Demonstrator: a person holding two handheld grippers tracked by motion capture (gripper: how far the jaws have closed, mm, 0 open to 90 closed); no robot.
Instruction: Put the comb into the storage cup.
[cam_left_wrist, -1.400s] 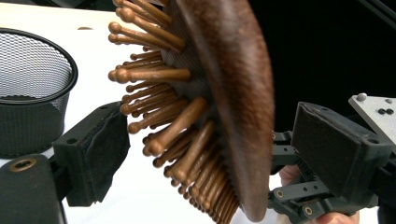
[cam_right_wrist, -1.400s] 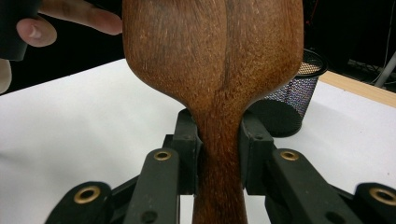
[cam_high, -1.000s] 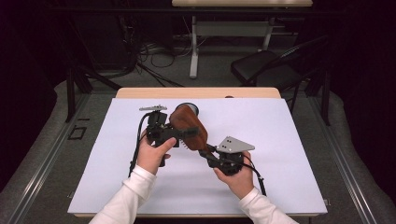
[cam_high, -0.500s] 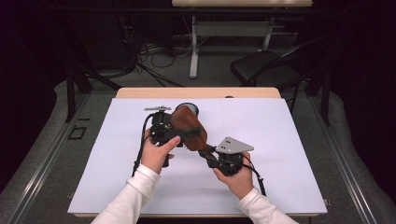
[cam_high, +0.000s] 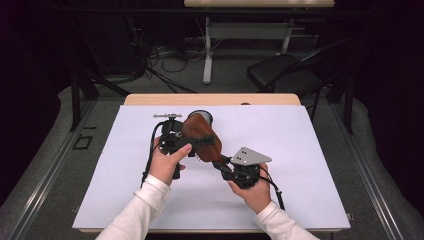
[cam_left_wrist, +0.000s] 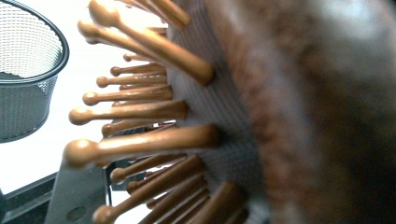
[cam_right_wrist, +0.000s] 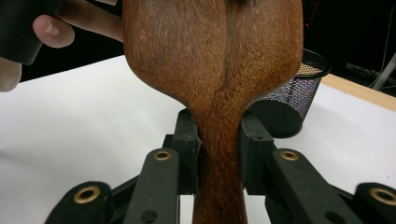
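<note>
A brown wooden hairbrush (cam_high: 204, 134) hangs above the white table, back side up, head toward the far edge. My right gripper (cam_high: 220, 162) is shut on its handle; both pads clamp the narrow neck (cam_right_wrist: 219, 154) below the wide head (cam_right_wrist: 210, 51). My left gripper (cam_high: 196, 142) sits at the head's left side. Its jaws have just been closing, and they span the head from the wooden back to the bristle side. In the left gripper view the bristles (cam_left_wrist: 140, 144) and cushion (cam_left_wrist: 280, 116) stand very close, and bristle tips meet a jaw.
A black mesh cup (cam_high: 204, 114) stands upright on the white sheet (cam_high: 310, 150) just behind the brush head, and is seen again (cam_left_wrist: 25, 70) (cam_right_wrist: 289, 102) in both gripper views. A dark chair (cam_high: 285, 75) and cables lie beyond the table's far edge.
The left gripper's jaws have narrowed around the brush head. Both hands and the brush stay where they were.
</note>
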